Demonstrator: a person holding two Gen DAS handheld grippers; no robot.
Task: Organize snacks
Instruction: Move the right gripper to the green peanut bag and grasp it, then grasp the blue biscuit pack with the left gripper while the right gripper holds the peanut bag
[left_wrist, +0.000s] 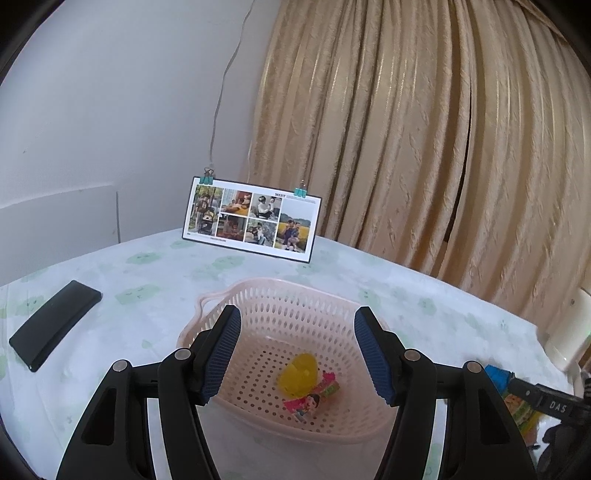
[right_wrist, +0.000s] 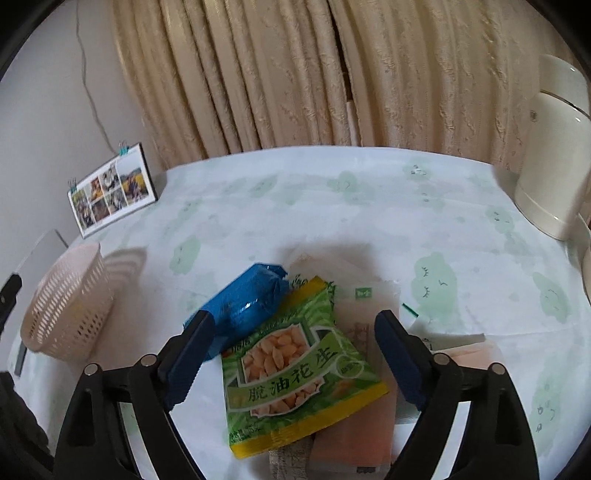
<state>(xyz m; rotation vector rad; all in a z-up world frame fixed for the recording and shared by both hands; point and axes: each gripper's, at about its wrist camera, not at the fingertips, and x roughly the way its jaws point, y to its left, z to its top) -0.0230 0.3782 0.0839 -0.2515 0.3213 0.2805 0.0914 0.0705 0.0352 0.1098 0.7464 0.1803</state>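
The pale pink perforated plastic basket (left_wrist: 295, 332) sits under my wide-open, empty left gripper (left_wrist: 297, 354), handy for collecting. My right gripper (right_wrist: 291, 354), also spread and empty, straddles the green-and-yellow peanut bag (right_wrist: 299, 369) overlapping the blue foil packet (right_wrist: 243, 302), likely my next pick. A small yellow candy (left_wrist: 299, 373) and a pink wrapped sweet (left_wrist: 310, 402) lie in the basket.

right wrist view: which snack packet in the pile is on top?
The green peanut packet with the yellow border. It overlaps the blue packet at its left and covers the pale orange packet beneath; nothing lies on it.
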